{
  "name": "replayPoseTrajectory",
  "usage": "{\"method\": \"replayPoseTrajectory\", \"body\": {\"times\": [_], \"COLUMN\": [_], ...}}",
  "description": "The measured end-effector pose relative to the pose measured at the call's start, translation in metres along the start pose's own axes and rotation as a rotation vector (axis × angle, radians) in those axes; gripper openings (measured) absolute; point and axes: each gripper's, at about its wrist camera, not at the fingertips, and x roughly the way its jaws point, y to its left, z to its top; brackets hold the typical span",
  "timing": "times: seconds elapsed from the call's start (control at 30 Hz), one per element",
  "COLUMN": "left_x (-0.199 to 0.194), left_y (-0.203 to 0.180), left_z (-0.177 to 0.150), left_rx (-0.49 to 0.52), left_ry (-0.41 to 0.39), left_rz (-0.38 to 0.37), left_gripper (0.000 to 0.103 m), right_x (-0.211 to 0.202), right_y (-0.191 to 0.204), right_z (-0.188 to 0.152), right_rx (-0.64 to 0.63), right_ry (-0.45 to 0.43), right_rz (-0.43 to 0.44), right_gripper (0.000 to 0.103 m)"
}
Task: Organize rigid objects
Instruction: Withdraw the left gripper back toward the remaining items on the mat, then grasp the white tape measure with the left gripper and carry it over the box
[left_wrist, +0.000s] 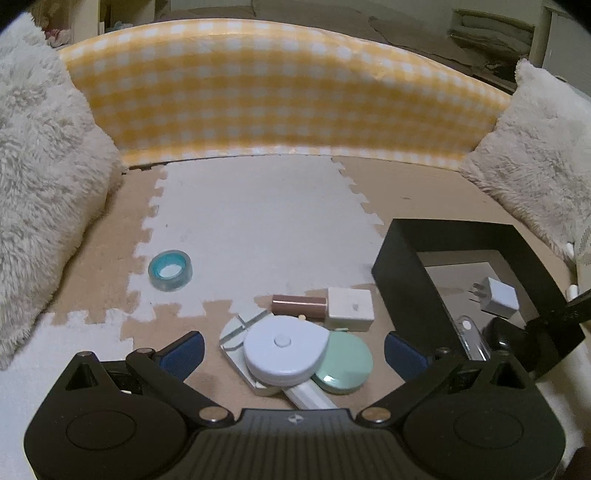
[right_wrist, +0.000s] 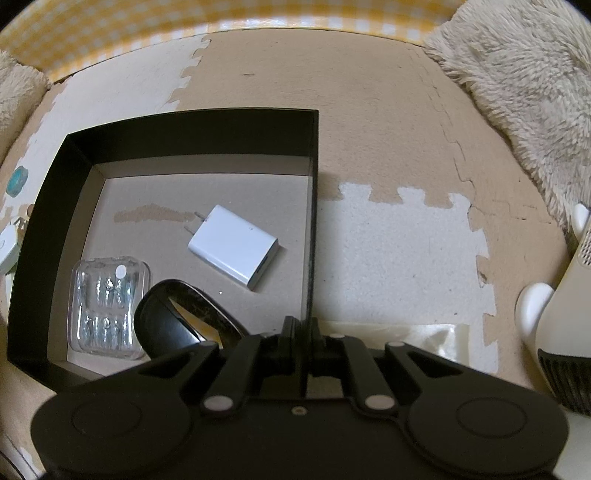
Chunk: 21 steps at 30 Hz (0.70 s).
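- My left gripper (left_wrist: 293, 354) hovers with fingers spread wide, holding nothing — the tape measure (left_wrist: 284, 349) lies straight ahead between them, atop the pile on the foam mat (left_wrist: 258, 221).
- Its pointed end aims right, toward the black box (left_wrist: 402, 291); long axis runs left-right.
- My right gripper (right_wrist: 306, 328) is clamped on the box's right wall.

Both views are dim and warm-toned, lit softly from overhead, with faint grain throughout. Fisheye distortion bows the yellow checked panel (left_wrist: 284, 92) ahead of the left jaws into an arc, and the corners fall to black vignette. Shadows are weak and diffuse. The clear plastic case (right_wrist: 107, 306) left of the right jaws shows small glints. The black box (right_wrist: 192, 129) walls lose detail in darkness.
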Motion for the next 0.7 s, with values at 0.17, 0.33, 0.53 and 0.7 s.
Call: {"method": "replayPoseTrajectory", "body": {"times": [0.17, 0.33, 0.53, 0.7], "left_x": [0.008, 0.016, 0.019, 0.019], "left_y": [-0.003, 0.0, 0.0, -0.002], "left_z": [0.0, 0.0, 0.0, 0.001], "left_rx": [0.017, 0.014, 0.017, 0.022], "left_ry": [0.015, 0.032, 0.03, 0.036], "left_rz": [0.021, 0.023, 0.025, 0.024], "left_gripper": [0.078, 0.066, 0.058, 0.057], "right_x": [0.0, 0.0, 0.0, 0.0], "right_y": [0.0, -0.001, -0.001, -0.001], "right_z": [0.0, 0.0, 0.0, 0.0], "right_rx": [-0.001, -0.002, -0.002, -0.002], "right_ry": [-0.001, -0.001, -0.001, -0.001], "right_rz": [0.0, 0.0, -0.001, -0.001], "right_gripper": [0.008, 0.008, 0.008, 0.008]}}
